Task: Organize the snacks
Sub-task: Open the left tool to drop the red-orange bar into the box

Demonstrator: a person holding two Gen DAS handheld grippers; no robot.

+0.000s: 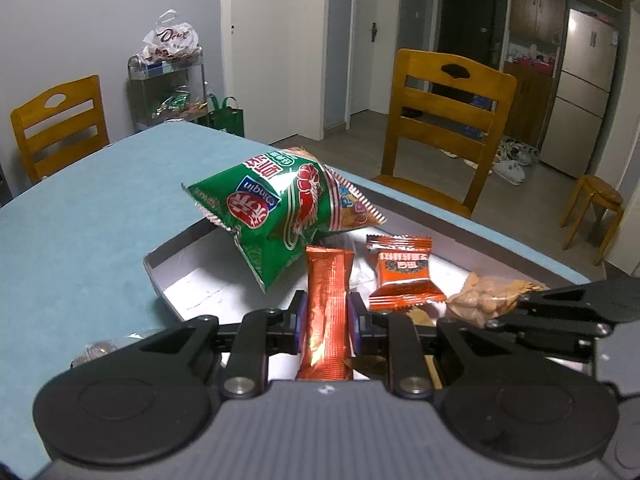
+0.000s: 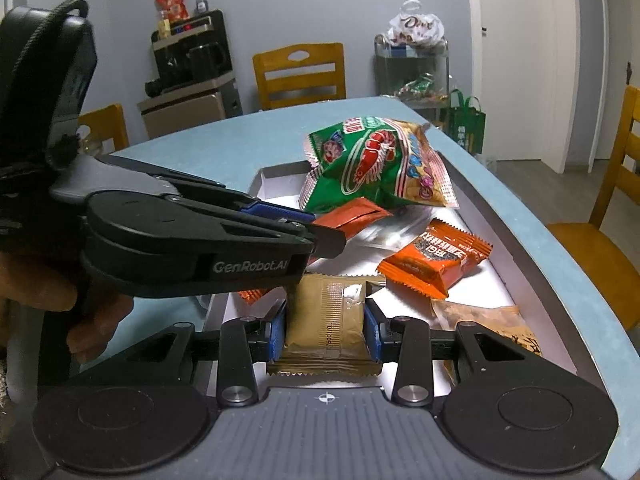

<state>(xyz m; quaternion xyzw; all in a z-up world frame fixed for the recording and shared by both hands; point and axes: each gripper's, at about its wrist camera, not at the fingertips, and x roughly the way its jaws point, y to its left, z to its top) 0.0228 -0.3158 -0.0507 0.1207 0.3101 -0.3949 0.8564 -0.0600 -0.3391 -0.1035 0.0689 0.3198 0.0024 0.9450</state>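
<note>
Left wrist view: 2 snacks gripped over my tray [image 1: 160, 276].
My left hand-held gripper [image 1: 327, 316] clamps a red stick packet [image 1: 326, 312]; my right hand-held gripper [image 2: 326, 330] clamps a tan packet [image 2: 326, 320], near the bench [image 1: 80, 232] edge.

"Qinqin" on the green shrimp-chip bag [image 1: 276, 216] (upside down); "GenRobot.AI" on the left claw [image 2: 326, 236].

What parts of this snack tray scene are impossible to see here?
- Left wrist view: the red stick packet's near end, hidden by the left gripper body.
- Left wrist view: the tan snack bag, partly behind the right gripper.
- Right wrist view: the tray's near-left corner, behind the left gripper.
</note>
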